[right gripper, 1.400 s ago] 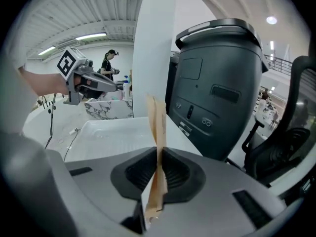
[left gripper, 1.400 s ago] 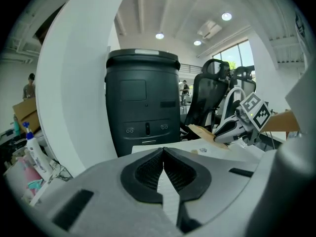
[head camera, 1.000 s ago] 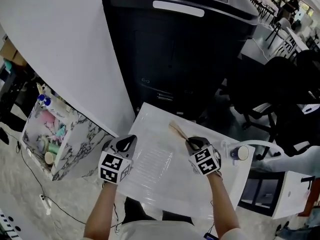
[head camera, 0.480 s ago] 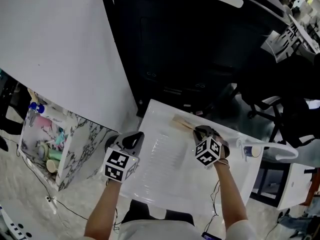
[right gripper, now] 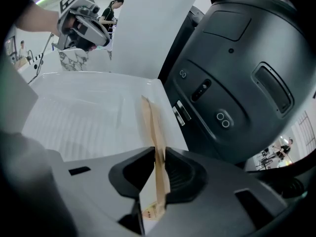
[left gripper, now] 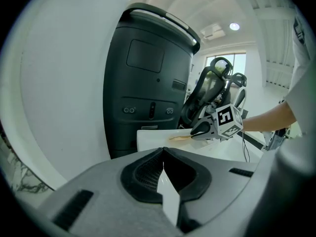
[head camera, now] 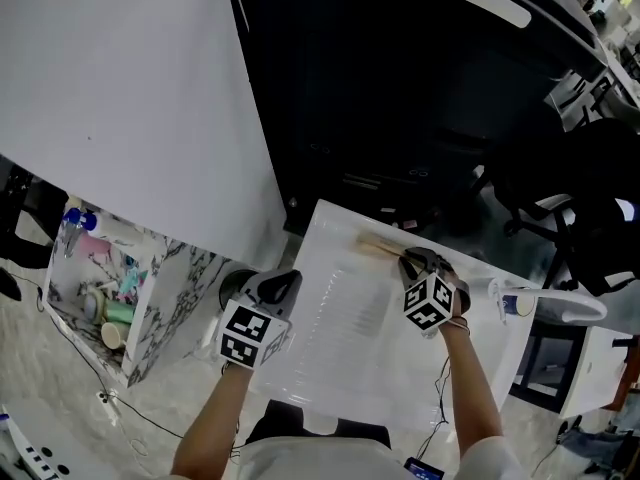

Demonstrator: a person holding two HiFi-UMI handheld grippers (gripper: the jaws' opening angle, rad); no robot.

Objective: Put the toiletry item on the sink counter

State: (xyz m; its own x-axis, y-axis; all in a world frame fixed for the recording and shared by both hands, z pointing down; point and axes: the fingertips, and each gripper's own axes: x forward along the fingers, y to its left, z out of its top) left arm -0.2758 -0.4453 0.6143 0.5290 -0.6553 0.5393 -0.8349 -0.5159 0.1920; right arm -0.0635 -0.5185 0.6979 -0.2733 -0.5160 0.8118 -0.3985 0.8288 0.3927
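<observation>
A white sink counter stands before a tall black machine. The right gripper has its jaws clamped on a flat, tan, paper-wrapped toiletry item that juts ahead of them over the counter. Well to its left, the left gripper has its jaws pressed together on nothing.

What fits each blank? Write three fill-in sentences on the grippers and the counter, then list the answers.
Of the two grippers, the ____ one clamps the thin tan packet.
The left gripper has its jaws together and holds ____.
The packet points out over the sink counter, whose colour is ____.
Missing words: right; nothing; white.
</observation>
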